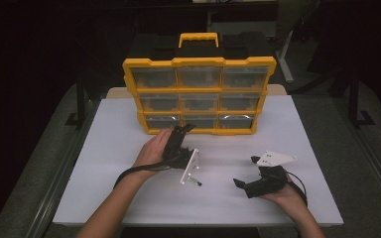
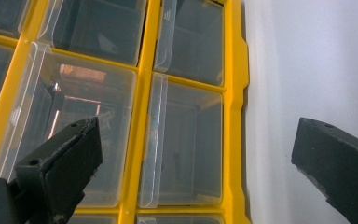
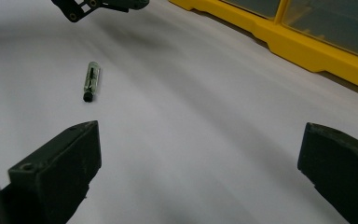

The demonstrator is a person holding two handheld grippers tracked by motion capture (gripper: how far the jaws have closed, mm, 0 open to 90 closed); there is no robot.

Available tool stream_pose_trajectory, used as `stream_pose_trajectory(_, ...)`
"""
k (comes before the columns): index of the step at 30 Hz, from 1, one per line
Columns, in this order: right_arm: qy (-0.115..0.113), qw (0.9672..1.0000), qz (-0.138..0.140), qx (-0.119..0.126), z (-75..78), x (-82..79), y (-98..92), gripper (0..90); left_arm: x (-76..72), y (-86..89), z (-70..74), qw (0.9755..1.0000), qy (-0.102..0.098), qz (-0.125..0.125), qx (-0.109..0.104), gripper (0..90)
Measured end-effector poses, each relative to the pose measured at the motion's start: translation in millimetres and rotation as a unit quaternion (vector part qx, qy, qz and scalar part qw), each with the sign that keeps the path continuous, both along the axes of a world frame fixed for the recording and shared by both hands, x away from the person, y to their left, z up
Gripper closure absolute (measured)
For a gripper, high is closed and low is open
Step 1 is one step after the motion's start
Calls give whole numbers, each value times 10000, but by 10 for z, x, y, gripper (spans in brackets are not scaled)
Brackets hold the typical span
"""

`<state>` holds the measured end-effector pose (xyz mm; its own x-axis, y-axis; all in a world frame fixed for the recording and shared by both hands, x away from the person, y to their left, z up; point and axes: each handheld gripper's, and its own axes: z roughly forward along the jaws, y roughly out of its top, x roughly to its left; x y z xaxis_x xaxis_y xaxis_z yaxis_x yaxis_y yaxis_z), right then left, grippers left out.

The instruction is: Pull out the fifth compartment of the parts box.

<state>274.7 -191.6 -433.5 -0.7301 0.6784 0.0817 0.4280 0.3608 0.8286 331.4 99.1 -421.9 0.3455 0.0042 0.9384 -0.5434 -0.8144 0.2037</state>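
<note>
A yellow organizer (image 1: 198, 62) with clear plastic drawers stands upright at the back of the white table (image 1: 129, 198). My left gripper (image 1: 182, 130) is open, turned on its side, its tips just in front of the bottom row of drawers. In the left gripper view my left gripper (image 2: 196, 158) faces the clear drawer fronts (image 2: 182, 140) with nothing between the jaws. My right gripper (image 1: 246, 171) rests open at the front right. A small greenish cylinder with a black tip (image 3: 91, 81) lies on the table ahead of my right gripper (image 3: 198, 158), apart from it.
The small cylinder (image 1: 196, 182) lies just below the left gripper's grey plate (image 1: 189, 166). The organizer's yellow base (image 3: 307, 46) runs along the upper right of the right gripper view. A yellow carry handle (image 1: 198, 37) tops the organizer.
</note>
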Motion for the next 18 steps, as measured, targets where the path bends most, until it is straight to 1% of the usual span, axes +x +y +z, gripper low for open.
stream_pose_trajectory(2,-1,10000,10,-22,-2,0,2,0,2,-14,-23,9999,-55,11,136,19)
stream_pose_trajectory(3,-1,10000,18,-28,-3,2,2,0,1,-19,-32,9998,-99,3,157,19)
stream_pose_trajectory(6,0,10000,0,-5,-2,4,-2,0,-12,-28,-41,9999,-55,14,155,19)
stream_pose_trajectory(12,-32,10000,23,-28,4,-5,4,0,-29,-49,-42,9997,-161,-41,152,19)
stream_pose_trajectory(14,-7,10000,11,-24,1,-3,6,0,-18,-50,-39,9998,-141,-7,109,19)
stream_pose_trajectory(18,-18,10000,17,-33,-1,-3,6,0,-15,-64,-33,9997,-204,50,160,19)
